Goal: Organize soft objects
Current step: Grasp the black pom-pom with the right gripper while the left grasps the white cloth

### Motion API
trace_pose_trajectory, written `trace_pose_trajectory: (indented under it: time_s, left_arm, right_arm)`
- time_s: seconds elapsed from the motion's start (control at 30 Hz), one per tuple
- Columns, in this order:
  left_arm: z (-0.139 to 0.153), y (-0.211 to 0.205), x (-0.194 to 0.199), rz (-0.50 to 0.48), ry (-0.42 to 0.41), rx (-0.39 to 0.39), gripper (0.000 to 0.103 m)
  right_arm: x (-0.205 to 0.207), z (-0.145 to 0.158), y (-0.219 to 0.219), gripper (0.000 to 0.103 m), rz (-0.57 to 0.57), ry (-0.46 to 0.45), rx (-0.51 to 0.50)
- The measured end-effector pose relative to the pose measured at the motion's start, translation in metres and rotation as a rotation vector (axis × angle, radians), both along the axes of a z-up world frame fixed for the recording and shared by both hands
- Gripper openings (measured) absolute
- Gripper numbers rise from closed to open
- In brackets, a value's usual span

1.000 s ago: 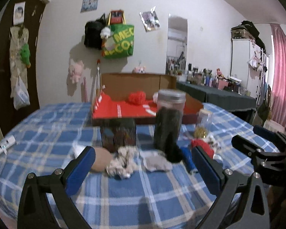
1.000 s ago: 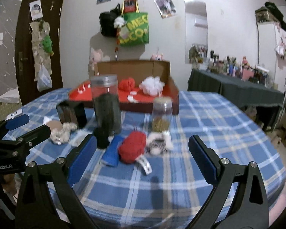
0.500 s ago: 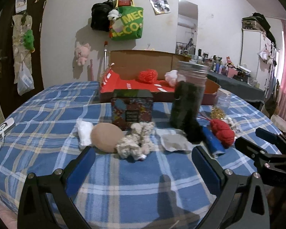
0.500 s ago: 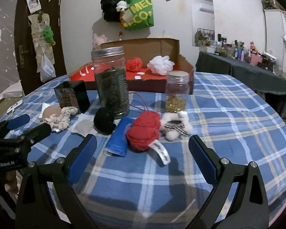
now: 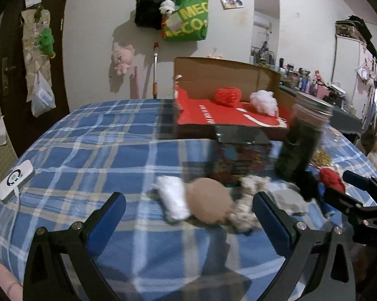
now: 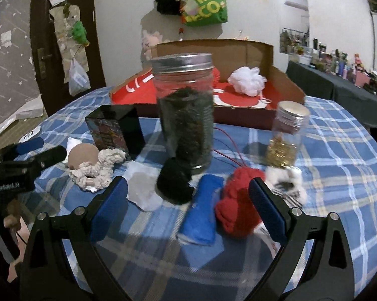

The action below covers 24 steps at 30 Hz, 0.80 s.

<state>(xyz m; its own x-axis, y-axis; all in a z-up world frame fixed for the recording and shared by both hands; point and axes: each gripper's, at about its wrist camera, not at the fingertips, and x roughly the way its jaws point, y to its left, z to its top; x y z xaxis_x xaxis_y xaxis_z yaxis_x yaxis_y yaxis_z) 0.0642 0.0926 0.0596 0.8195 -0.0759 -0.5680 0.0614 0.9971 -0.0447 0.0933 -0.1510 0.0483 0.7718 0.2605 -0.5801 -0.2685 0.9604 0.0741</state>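
1. My left hand-held gripper (image 5: 188, 208) is spread wide, holding nothing, low over the counter (image 5: 93, 155) in front of the tan ball (image 5: 209, 203) and white cloth (image 5: 172, 197).
2. My right hand-held gripper (image 6: 187, 200) is also wide apart and empty, with the blue cloth (image 6: 203, 210) and black pom-pom (image 6: 174, 184) between its fingers and the red yarn (image 6: 238, 203) against the right finger.
3. Done so far, I judge: a red yarn ball (image 5: 228, 96) and a white puff (image 6: 247, 80) lie in the cardboard box (image 6: 283, 85) at the back.
4. Left on the counter: tan ball, white cloth, cream knit piece (image 6: 98, 169), grey-white cloth (image 6: 143, 190), black pom-pom, blue cloth, red yarn, small fluffy toy (image 6: 286, 180).
5. Hard things stand among them: tall jar (image 6: 184, 110), small jar (image 6: 286, 135), dark box (image 6: 114, 130). They probably stay.
6. Roughly a fifth done; most soft items are not yet boxed.
7. Left view is motion-blurred, so details there are rough.
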Motion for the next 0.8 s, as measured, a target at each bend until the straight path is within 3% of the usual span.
trace_pose_trajectory:
  time_s: [0.13,0.2,0.27,0.3,0.37,0.43,0.47,0.5,0.53,0.6,0.8]
  left_arm:
    - [0.0,0.015,0.009,0.014,0.015,0.012,0.096]
    - [-0.003,0.02,0.015,0.013,0.038,0.015,0.088]
    - [-0.007,0.025,0.02,0.011,0.064,0.009,0.083]
    - [-0.01,0.027,0.023,0.01,0.077,0.003,0.079]
    - [-0.013,0.029,0.027,0.003,0.096,-0.007,0.073]
    - [-0.017,0.03,0.031,-0.019,0.115,-0.022,0.066]
    - [-0.018,0.03,0.032,-0.031,0.12,-0.028,0.06]
    - [-0.018,0.03,0.033,-0.047,0.125,-0.035,0.048]
    - [-0.019,0.029,0.033,-0.062,0.127,-0.047,0.04]
    - [-0.02,0.027,0.036,-0.107,0.144,-0.085,0.012]
    - [-0.012,0.019,0.028,-0.1,0.118,-0.067,0.01]
  right_arm:
    - [0.009,0.0,0.007,0.095,0.022,0.025,0.0]
    - [0.014,-0.002,0.01,0.078,0.029,0.039,-0.005]
    - [0.02,-0.006,0.012,0.068,0.04,0.069,-0.005]
    - [0.022,-0.008,0.011,0.057,0.043,0.079,-0.004]
    - [0.026,-0.011,0.013,0.05,0.051,0.101,-0.002]
    - [0.027,-0.011,0.014,0.049,0.063,0.105,0.0]
    - [0.027,-0.011,0.014,0.045,0.068,0.104,-0.002]
    - [0.027,-0.012,0.016,0.032,0.083,0.109,-0.004]
    - [0.028,-0.014,0.017,0.029,0.096,0.122,-0.007]
    - [0.026,-0.012,0.015,0.024,0.104,0.107,0.002]
    - [0.017,-0.006,0.012,0.023,0.115,0.066,0.017]
